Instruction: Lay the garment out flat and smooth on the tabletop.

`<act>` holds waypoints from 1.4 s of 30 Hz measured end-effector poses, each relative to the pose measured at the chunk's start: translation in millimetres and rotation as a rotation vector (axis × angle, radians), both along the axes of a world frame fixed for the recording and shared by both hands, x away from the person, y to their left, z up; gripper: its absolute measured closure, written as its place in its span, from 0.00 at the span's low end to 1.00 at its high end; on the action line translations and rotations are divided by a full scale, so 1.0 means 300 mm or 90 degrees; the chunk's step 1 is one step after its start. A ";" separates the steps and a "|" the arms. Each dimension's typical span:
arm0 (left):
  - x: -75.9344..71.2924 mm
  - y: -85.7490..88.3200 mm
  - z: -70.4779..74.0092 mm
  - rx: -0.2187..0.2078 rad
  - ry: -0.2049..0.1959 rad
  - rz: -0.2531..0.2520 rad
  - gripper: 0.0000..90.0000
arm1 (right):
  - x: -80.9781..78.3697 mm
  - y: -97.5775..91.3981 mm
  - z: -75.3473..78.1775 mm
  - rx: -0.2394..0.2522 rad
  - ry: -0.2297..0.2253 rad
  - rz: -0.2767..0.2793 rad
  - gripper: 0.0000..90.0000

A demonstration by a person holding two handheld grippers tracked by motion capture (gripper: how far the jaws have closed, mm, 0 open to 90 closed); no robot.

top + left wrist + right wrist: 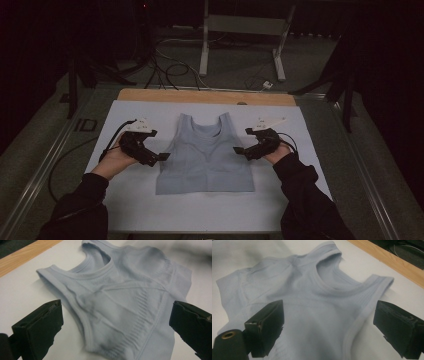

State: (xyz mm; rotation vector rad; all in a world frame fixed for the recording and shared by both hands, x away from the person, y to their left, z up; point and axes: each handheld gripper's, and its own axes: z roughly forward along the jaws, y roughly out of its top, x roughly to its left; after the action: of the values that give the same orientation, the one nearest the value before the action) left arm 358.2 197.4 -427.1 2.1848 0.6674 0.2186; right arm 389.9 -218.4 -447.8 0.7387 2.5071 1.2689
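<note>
ok, snapshot:
garment: pale blue ribbed sleeveless knit top (205, 156), flat and face up at the centre of the white table sheet (120, 210); straps at 12 o'clock, hem at 6. spread out this way so both side edges are easy to reach.
left gripper: left gripper (161, 157) at 9 o'clock of the top, tip just beside the armhole edge, not clearly touching. jaws wide apart, nothing between them; in the left gripper view the top (125, 305) lies between and beyond the jaws.
right gripper: right gripper (240, 150) at 3 o'clock, mirrored pose, also just beside the cloth. jaws wide, holding nothing; top (312, 305) framed the same way in its own view.
why symmetric: my read, both jaws held open and aimed inward to pinch the two side edges together, likely for a fold or lift.
surroundings: bare wooden table edge (205, 96) at 12 o'clock, well apart from the cloth.
risk: thin knit, a jaw may slide over it instead of getting under the edge.
</note>
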 end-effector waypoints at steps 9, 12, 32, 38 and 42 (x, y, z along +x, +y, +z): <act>-0.076 0.080 -0.027 0.022 -0.012 0.038 0.00 | -0.061 -0.069 -0.018 0.016 0.001 -0.019 0.11; -0.096 0.099 -0.039 0.028 -0.010 0.047 0.00 | -0.076 -0.081 -0.022 0.013 -0.003 -0.022 0.11; -0.278 0.184 -0.148 0.020 -0.005 0.093 0.00 | -0.271 -0.189 -0.146 0.030 0.020 -0.044 0.11; -0.309 0.188 -0.199 0.008 -0.006 0.100 0.00 | -0.330 -0.202 -0.177 0.022 0.013 -0.055 0.11; -0.331 0.196 -0.224 0.026 -0.004 0.105 0.00 | -0.363 -0.212 -0.190 0.011 0.012 -0.056 0.11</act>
State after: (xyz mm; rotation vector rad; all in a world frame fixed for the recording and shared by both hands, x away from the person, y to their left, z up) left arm 258.8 256.2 -494.2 2.1678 0.8483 0.3269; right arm 281.0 -282.1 -504.7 0.8584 2.4515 1.2614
